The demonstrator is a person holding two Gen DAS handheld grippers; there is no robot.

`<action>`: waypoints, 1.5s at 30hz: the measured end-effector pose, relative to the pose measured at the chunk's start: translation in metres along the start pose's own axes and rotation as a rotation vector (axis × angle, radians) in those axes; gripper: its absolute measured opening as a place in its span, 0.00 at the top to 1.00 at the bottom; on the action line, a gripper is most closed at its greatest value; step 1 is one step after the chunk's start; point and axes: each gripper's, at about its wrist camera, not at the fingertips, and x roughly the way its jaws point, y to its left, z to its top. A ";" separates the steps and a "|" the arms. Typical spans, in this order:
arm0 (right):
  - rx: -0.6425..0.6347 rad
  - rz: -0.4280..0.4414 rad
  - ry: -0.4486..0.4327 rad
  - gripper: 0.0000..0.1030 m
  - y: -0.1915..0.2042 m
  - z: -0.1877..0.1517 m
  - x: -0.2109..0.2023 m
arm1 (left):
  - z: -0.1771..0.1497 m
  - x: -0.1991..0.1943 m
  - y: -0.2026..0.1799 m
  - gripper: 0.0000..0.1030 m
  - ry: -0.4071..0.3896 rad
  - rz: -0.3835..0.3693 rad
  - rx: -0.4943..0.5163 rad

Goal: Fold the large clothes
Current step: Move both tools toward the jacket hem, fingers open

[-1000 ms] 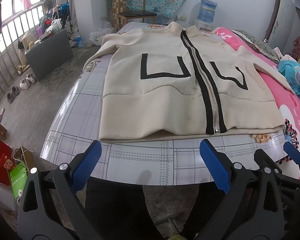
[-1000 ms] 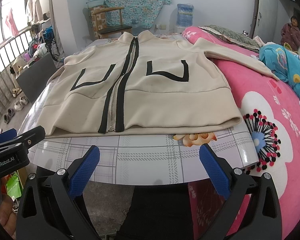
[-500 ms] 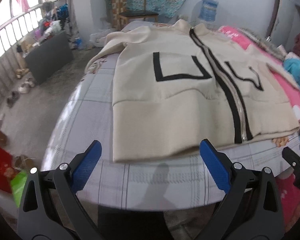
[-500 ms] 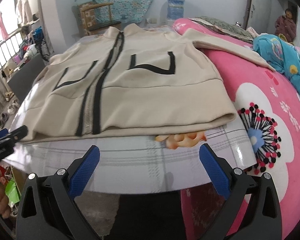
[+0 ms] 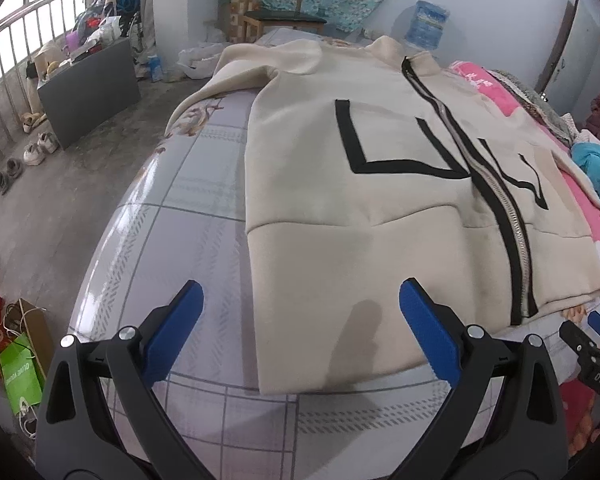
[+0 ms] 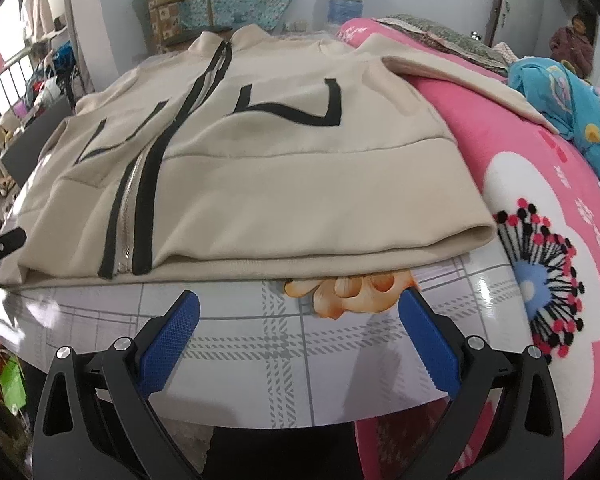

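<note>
A cream zip-up jacket point(image 5: 360, 216) with black trim lies flat, front up, on the checked tablecloth point(image 5: 172, 240); it also shows in the right wrist view point(image 6: 284, 168). My left gripper point(image 5: 300, 320) is open and empty, its blue pads straddling the jacket's near left hem corner, just above it. My right gripper point(image 6: 300, 320) is open and empty over the tablecloth point(image 6: 240, 340), just short of the hem's right part. The right gripper's tip point(image 5: 592, 348) shows at the left view's right edge. The far sleeve ends are out of sight.
A pink flowered blanket point(image 6: 560, 240) covers the right side, with a blue cloth point(image 6: 568, 92) on it. A wooden chair point(image 5: 276, 8) and water jug point(image 5: 424, 24) stand behind the table. A dark box point(image 5: 88, 88), shoes and bags lie on the floor at left.
Both grippers have moved forward and lower toward the jacket's hem. The left one has shifted toward the hem's left corner. Both stay open.
</note>
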 end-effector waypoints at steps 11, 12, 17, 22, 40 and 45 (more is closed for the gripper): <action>-0.037 0.010 0.013 0.06 0.005 -0.002 0.009 | -0.001 0.007 0.002 0.08 0.000 0.035 0.002; -0.038 0.010 0.013 0.06 0.006 -0.002 0.009 | -0.001 0.007 0.002 0.08 -0.001 0.036 0.000; -0.033 0.015 0.014 0.06 0.005 -0.002 0.009 | -0.001 0.008 0.001 0.08 -0.003 0.044 -0.002; -0.030 0.018 0.015 0.06 0.005 -0.002 0.010 | -0.001 0.008 0.001 0.08 -0.002 0.046 -0.003; -0.028 0.022 0.017 0.06 0.004 -0.001 0.010 | 0.000 0.008 0.001 0.08 -0.002 0.047 -0.002; -0.028 0.023 0.017 0.06 0.004 -0.001 0.010 | 0.000 0.008 0.001 0.08 -0.002 0.047 -0.002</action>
